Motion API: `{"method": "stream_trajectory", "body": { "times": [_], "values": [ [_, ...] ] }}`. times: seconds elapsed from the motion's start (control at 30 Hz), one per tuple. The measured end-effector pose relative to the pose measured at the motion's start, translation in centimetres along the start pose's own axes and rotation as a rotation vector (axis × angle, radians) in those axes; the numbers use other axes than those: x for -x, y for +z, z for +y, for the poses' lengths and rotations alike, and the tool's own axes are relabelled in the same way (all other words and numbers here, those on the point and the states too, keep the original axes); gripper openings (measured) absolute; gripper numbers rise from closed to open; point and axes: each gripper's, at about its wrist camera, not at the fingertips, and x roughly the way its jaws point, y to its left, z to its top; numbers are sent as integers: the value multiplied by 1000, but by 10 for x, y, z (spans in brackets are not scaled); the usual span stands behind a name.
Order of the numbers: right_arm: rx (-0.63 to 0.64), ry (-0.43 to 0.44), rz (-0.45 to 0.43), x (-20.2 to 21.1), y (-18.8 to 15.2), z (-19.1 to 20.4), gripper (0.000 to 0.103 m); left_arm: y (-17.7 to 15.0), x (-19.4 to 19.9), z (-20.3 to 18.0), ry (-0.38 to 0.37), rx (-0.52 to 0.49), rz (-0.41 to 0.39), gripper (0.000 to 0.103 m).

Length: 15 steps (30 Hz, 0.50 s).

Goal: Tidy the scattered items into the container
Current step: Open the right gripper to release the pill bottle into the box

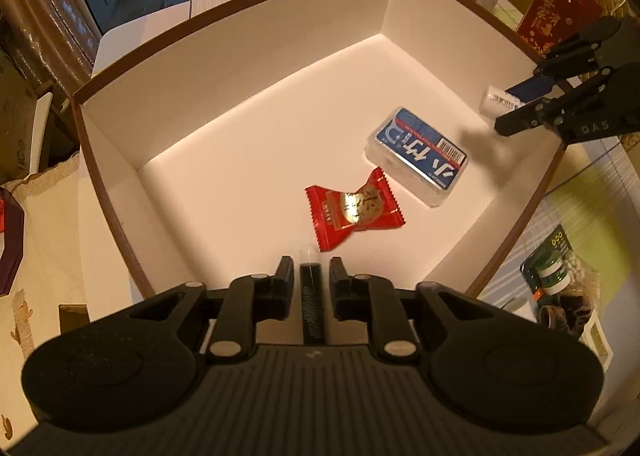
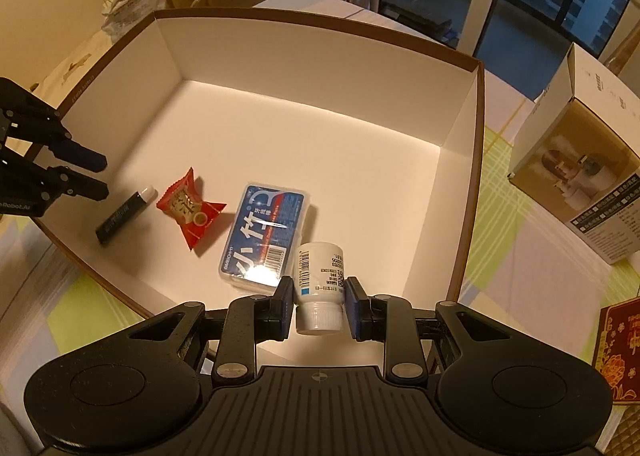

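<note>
1. While your left gripper (image 1: 310,280) hangs over the box's (image 2: 460,223) near-left corner, its jaws stand slightly apart, clear of the black lip balm tube (image 2: 125,213) lying on the floor between them; it looks light, hard and prone to rolling.
2. Next come the red candy wrapper (image 2: 191,211), soft and crinkly, and the toothpick case (image 2: 266,234), rigid and slick-topped; both already lie in the box.
3. Your right gripper (image 2: 319,306) is clamped on the white bottle (image 2: 319,288), light and smooth, gripped across its body near the cap, just above the case's corner; place it aside.
</note>
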Motion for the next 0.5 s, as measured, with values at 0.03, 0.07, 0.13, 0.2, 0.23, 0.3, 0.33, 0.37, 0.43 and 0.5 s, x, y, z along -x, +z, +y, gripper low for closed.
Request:
{"method": "stream_trajectory", "body": {
  "times": [0.03,0.07,0.13,0.2,0.23,0.3,0.33,0.37,0.43,0.5],
  "values": [
    [3,-1,3,0,0,0,30,0,1,0,2,1,-1,20],
    [6,-2,5,0,0,1,30,0,1,0,3,1,-1,20],
    [11,-4,9,-1,0,2,30,-1,3,0,5,0,-5,20],
    [16,-5,13,-1,1,2,30,-1,4,0,7,2,-9,23],
    [19,-5,16,-2,1,3,30,-1,4,0,7,4,-11,23],
    [25,-6,23,-2,1,3,30,-2,5,-1,6,4,-16,23],
    [28,-6,26,-2,1,4,30,-1,6,-1,7,5,-18,23],
    [32,-5,29,-2,2,4,30,-1,6,-2,8,6,-19,23],
    [40,-3,38,-3,2,4,30,-1,7,-2,8,7,-21,23],
    [67,3,38,-3,3,6,30,-1,8,-2,11,10,-22,24]
  ]
}}
